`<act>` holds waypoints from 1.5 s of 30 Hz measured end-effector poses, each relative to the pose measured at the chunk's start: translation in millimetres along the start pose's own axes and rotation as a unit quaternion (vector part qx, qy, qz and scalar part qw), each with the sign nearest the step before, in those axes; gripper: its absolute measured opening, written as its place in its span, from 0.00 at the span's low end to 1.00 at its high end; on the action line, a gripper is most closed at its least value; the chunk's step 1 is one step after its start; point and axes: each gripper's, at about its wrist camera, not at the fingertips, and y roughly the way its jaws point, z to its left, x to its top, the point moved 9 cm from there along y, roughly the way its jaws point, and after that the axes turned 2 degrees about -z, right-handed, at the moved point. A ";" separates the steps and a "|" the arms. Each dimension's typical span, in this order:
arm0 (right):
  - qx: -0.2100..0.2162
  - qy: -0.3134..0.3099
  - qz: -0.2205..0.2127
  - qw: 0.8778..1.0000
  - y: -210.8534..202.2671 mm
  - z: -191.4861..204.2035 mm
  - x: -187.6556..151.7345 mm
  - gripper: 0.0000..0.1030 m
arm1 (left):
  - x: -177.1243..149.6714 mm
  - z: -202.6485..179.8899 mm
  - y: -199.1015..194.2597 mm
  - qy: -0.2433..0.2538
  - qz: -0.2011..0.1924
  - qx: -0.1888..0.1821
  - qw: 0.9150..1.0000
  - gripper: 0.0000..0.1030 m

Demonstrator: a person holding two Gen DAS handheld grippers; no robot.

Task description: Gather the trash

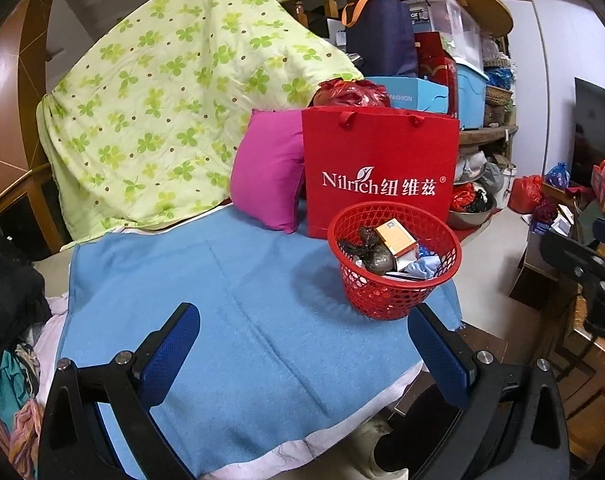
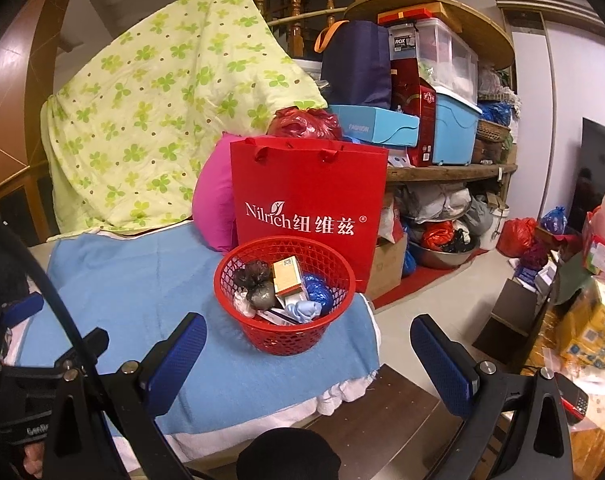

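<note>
Red paper bag (image 2: 308,196) and pink cushion (image 2: 214,208) stand behind the red basket (image 2: 286,300) of trash, straight ahead of the right gripper (image 2: 308,354). Left gripper (image 1: 304,344) alongside; both spread wide, empty, above the blue towel (image 1: 222,300).

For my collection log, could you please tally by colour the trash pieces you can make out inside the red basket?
Dark knotted bags: 2
Orange box: 1
Blue crumpled bag: 1
Pale blue piece: 1
White wad: 1
Total: 6 visible in the red basket; anything buried beneath is hidden.
</note>
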 end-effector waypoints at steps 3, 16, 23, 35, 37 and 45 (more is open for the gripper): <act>-0.005 0.004 0.000 1.000 -1.9 -6.1 -3.0 1.00 | 1.4 -4.7 3.2 0.001 0.007 0.000 1.000 1.00; -0.015 0.010 0.019 1.000 2.7 -27.9 -19.5 1.00 | -4.0 -26.3 10.9 0.015 0.028 -0.006 0.999 1.00; -0.006 0.012 0.022 1.000 5.6 -20.8 -19.9 1.00 | -5.8 -20.6 12.1 0.014 0.031 0.004 0.999 1.00; 0.002 0.015 0.019 1.000 6.6 -14.3 -15.4 1.00 | -5.5 -15.8 11.7 0.019 0.025 0.012 0.999 1.00; 0.001 0.020 0.021 1.000 8.5 -14.8 -16.7 1.00 | -6.9 -13.7 13.5 0.019 0.026 0.015 0.999 1.00; -0.001 0.028 0.020 0.999 18.1 -15.7 -16.2 1.00 | -11.4 -9.4 25.8 0.023 0.032 0.021 0.999 1.00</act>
